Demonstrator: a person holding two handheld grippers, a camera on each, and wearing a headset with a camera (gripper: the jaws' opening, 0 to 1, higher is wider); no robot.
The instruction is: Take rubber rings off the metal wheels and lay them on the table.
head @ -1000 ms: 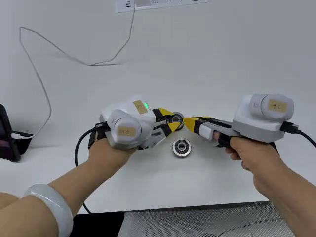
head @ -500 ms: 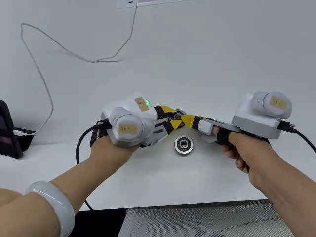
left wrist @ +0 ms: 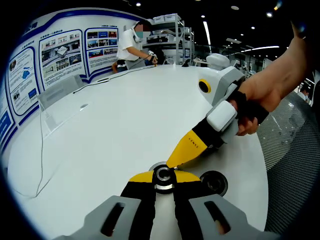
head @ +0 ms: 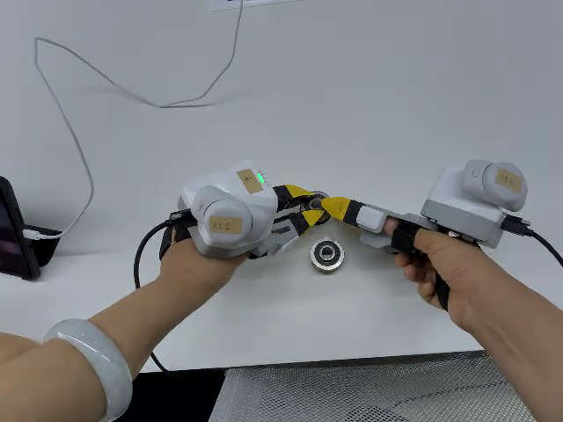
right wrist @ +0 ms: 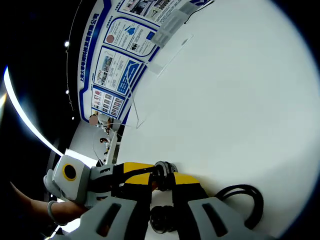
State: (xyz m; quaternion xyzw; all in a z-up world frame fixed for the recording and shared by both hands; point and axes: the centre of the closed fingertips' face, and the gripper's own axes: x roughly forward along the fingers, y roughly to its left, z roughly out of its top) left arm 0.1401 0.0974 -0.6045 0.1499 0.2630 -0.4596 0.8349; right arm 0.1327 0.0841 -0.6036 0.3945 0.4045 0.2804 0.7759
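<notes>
both left gripper (head: 299,211) and right gripper (head: 327,207) clamp one shiny, round metal wheel (left wrist: 164,176), dark at its centre.

The left gripper (head: 305,209) has a white rounded housing, tan label stickers, a green LED (head: 261,185), yellow-and-black striped jaws and a black cable (head: 141,259) at the rear. The right gripper (head: 330,207) has the same white body, a tan sticker, yellow tips, a grey block behind the jaws and a black rear cable (head: 538,242). There is a pale smooth bangle (head: 88,360) on the left arm (head: 154,316). Black straps (head: 401,238) wrap the right hand (head: 444,268) fingers.
</notes>
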